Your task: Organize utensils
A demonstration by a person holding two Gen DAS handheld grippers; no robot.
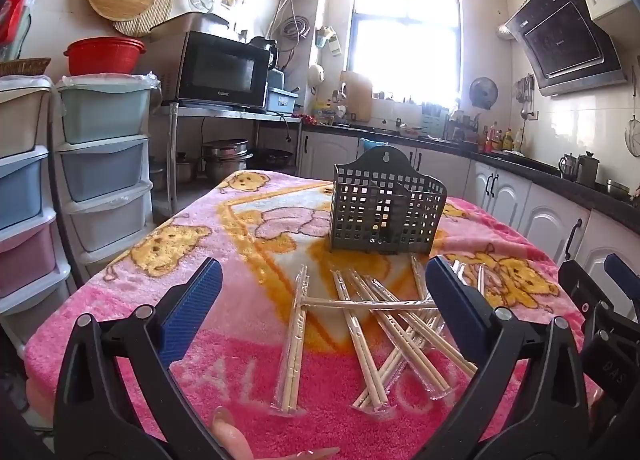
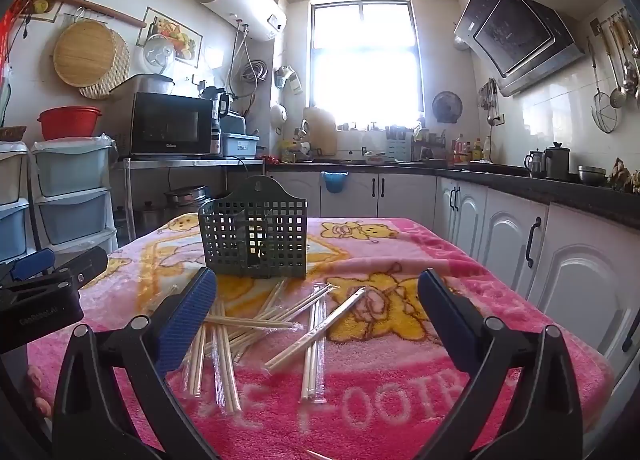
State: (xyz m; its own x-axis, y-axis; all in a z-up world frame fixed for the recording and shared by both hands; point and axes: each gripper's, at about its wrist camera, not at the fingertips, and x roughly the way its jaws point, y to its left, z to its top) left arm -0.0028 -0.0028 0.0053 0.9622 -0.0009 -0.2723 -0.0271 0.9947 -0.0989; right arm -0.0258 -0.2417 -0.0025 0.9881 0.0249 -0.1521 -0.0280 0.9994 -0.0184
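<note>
Both grippers, the left gripper [image 1: 323,292] and the right gripper [image 2: 317,300], hang with jaws spread wide and nothing between them, above the wrapped chopsticks [image 1: 372,324]. That crisscrossed pile (each pair in clear film) lies on the pink blanket [image 2: 400,400], just at 6 o'clock of the dark green utensil holder [image 2: 256,236]. At 9 o'clock, well apart, stand pastel drawers [image 1: 104,164].

The left gripper [image 1: 322,296] is hovering over the pink blanket [image 1: 120,300] with its jaws standing wide apart and nothing between them. The wrapped chopsticks [image 1: 372,324] are lying scattered just in front of it (several are crossing each other). The grey perforated holder [image 1: 386,206] is standing upright behind them. The right gripper [image 1: 600,300] is showing at the right edge.
</note>
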